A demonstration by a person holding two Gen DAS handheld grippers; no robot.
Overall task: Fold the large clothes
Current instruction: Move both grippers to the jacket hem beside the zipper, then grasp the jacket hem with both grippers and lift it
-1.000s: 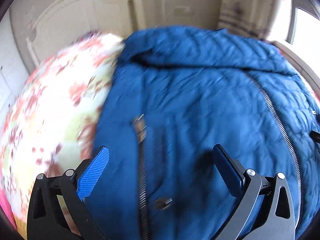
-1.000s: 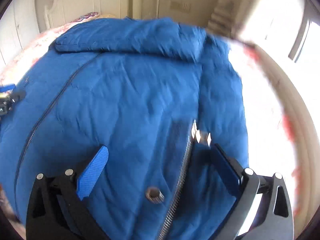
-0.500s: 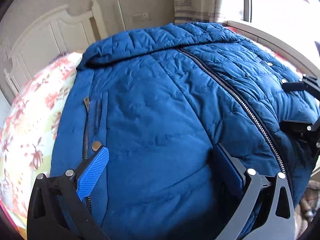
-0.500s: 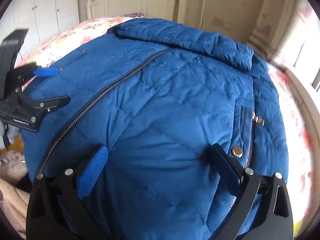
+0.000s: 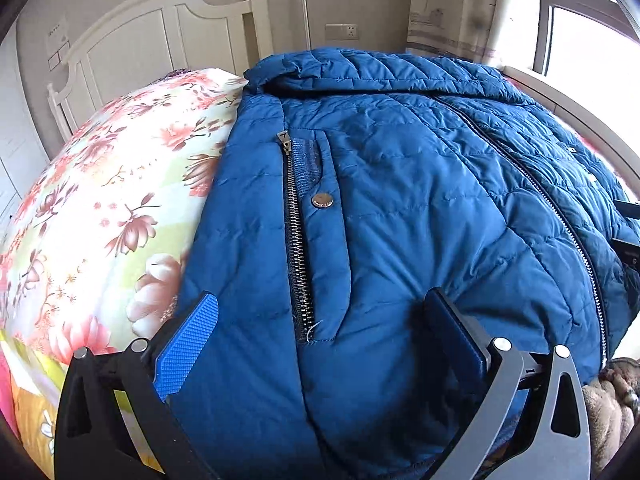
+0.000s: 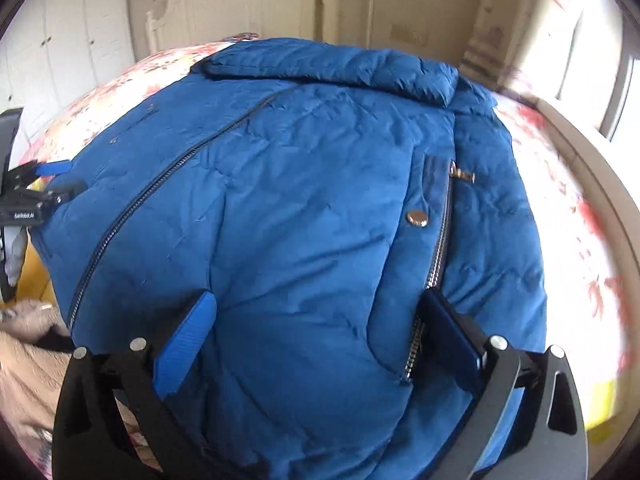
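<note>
While the jacket (image 5: 400,220) lies ahead, each tool (image 5: 320,332) (image 6: 316,328) gapes wide, empty.

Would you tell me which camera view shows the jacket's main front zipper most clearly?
The left wrist view: the front zipper is sharp, teeth visible down the blue jacket. The right wrist view also shows it, but softer and darker.
</note>
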